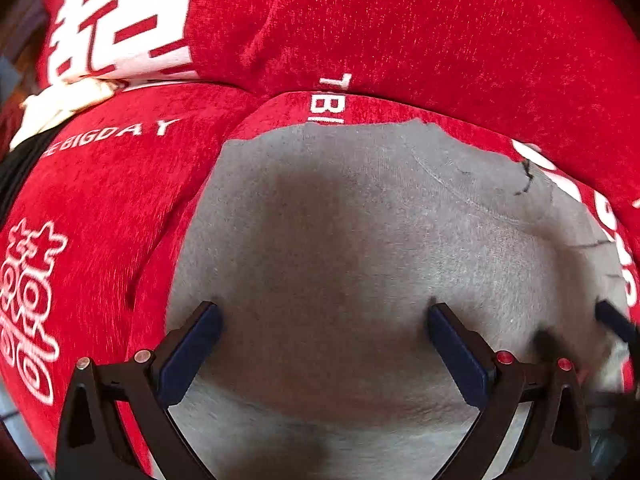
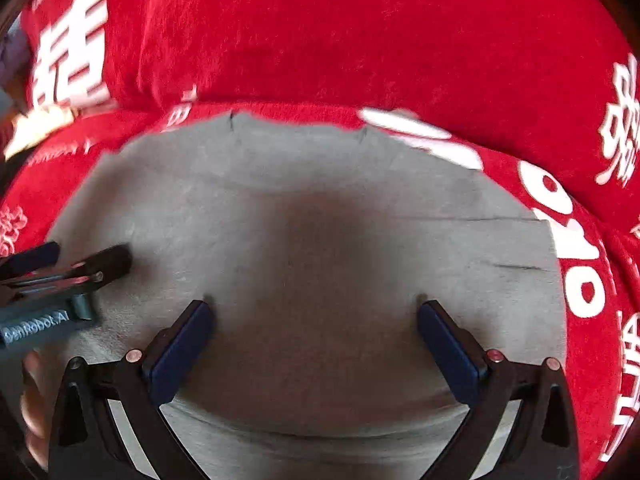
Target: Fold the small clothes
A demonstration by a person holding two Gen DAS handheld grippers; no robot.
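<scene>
The red cover is filling the whole background, a plush cloth printed with white characters and letters, and everything else is sitting on it. The grey cloth is lying spread flat in the middle of the cover, its far edge running just below the seam where the cover's back cushion begins (a few dark threads are straggling off the edge on the right).

Both grippers are hovering low over the near part of the grey cloth. The left gripper is standing with its jaws wide apart and nothing between them, and the right gripper is standing just the same, empty. In the right view the left gripper is showing at the left of the cloth, with a hand partly visible behind it.

What worries me is the plush underneath. If the fingers are dipping too deep, they are likely to be pinching the red cover along with the cloth and dragging both. The jaws are also sitting over the cloth's middle, not its edge, so closing here would probably be bunching it instead of lifting a clean fold line. And two grippers lifting unevenly would be skewing the fold.
</scene>
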